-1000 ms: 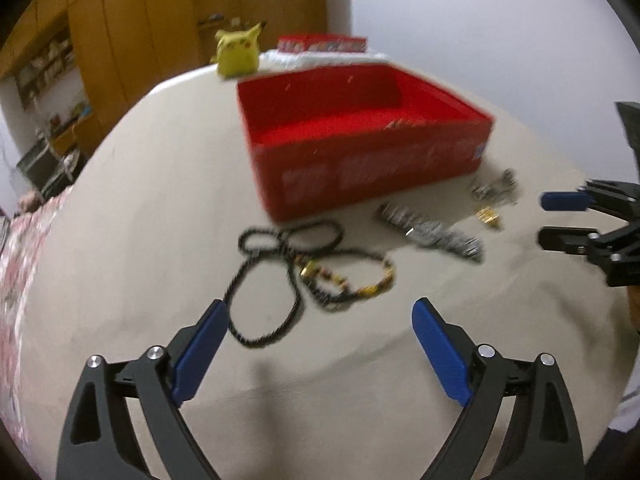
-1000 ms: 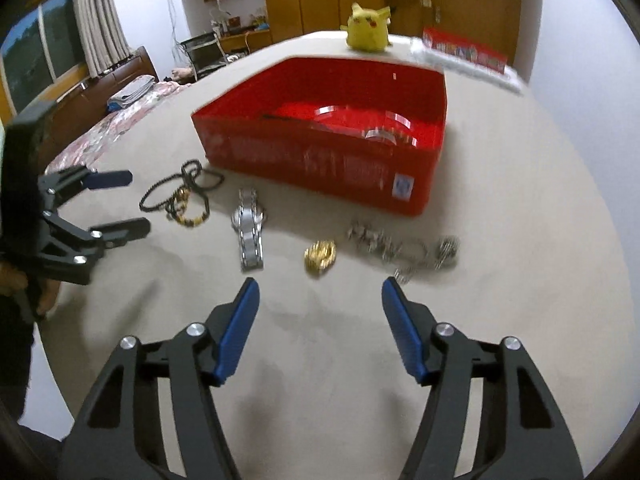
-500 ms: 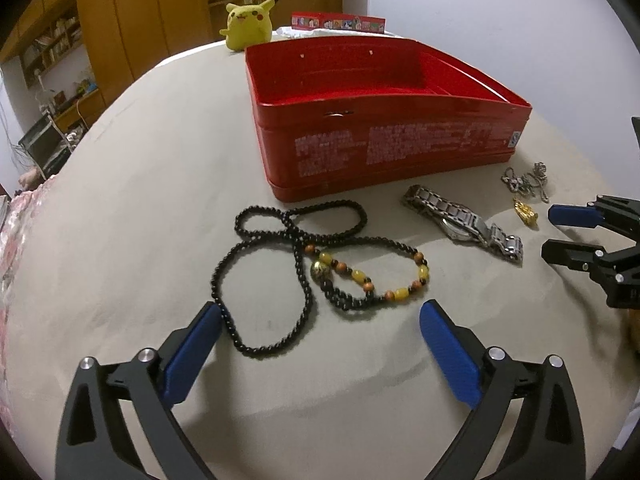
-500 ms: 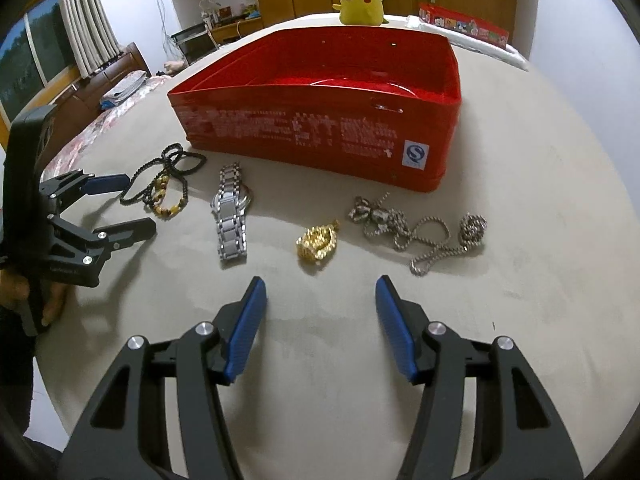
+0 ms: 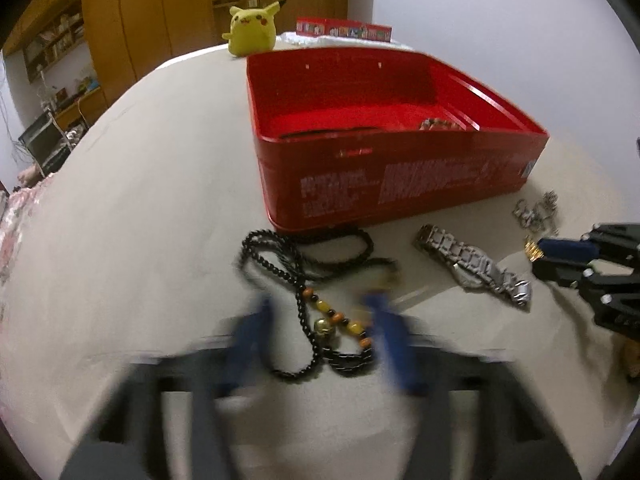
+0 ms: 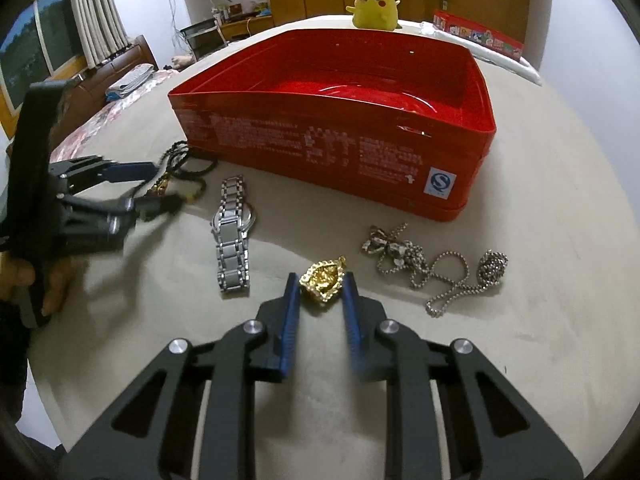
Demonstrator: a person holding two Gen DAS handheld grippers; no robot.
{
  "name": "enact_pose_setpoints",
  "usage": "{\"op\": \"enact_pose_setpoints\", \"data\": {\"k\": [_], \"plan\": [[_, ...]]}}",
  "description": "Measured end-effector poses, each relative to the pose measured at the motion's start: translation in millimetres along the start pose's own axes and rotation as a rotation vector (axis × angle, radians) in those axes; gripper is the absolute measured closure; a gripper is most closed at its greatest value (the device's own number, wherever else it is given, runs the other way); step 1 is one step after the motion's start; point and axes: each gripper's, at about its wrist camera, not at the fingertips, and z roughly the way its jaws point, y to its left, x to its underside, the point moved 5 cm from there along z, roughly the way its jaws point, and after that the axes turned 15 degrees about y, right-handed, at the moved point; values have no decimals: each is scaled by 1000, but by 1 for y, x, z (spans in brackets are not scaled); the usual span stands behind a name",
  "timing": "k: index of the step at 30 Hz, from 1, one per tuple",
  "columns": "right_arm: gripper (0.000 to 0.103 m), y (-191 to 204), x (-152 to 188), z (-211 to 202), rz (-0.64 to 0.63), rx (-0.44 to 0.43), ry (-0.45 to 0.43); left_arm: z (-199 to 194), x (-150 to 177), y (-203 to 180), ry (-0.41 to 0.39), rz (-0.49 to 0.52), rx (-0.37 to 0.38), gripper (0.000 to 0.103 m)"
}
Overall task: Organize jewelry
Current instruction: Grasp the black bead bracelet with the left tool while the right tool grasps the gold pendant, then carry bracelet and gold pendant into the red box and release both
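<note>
Two black grippers with blue pads work over a beige, cloth-like table [image 6: 520, 160]. The right gripper [image 6: 320, 286] has just been closing its jaws around a lumpy gold pendant [image 6: 323, 280] lying on the table; the pads flank it closely, though actual pressing cannot be told. The left gripper [image 5: 320, 328], motion-blurred in its own view, has just been closing on a bracelet of amber and orange beads [image 5: 340, 320] tangled with a long strand of small black beads [image 5: 304, 256]; whether its pads grip them is unclear. Between the two lies a silver metal-link watch [image 6: 234, 232], flat and stretched out. Right of the pendant, a silver ball chain [image 6: 444, 276] with knotted clumps sprawls in loops. Behind all the jewellery stands a glossy red rectangular tin [image 6: 340, 136], open-topped, white print on its wall. A yellow plush toy [image 6: 376, 0] sits at the table's far edge, near a flat red printed box [image 6: 480, 36].
</note>
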Motion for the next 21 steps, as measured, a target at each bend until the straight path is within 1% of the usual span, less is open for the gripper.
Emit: {"op": "enact_pose_setpoints", "data": {"k": [1, 2, 4, 8, 13, 21], "plan": [[83, 2, 2, -1, 0, 0, -1, -1, 1, 2, 3, -10, 31, 94], [83, 2, 2, -1, 1, -1, -1, -1, 3, 2, -1, -15, 40, 94], [83, 2, 2, -2, 3, -6, -1, -2, 7, 2, -11, -13, 34, 94], [83, 3, 3, -5, 6, -14, -1, -7, 11, -3, -10, -1, 43, 94], [83, 4, 2, -11, 8, -24, -4, -15, 5, -8, -25, 15, 28, 94], [83, 1, 2, -25, 12, -28, -27, -48, 6, -20, -82, 32, 4, 94]]}}
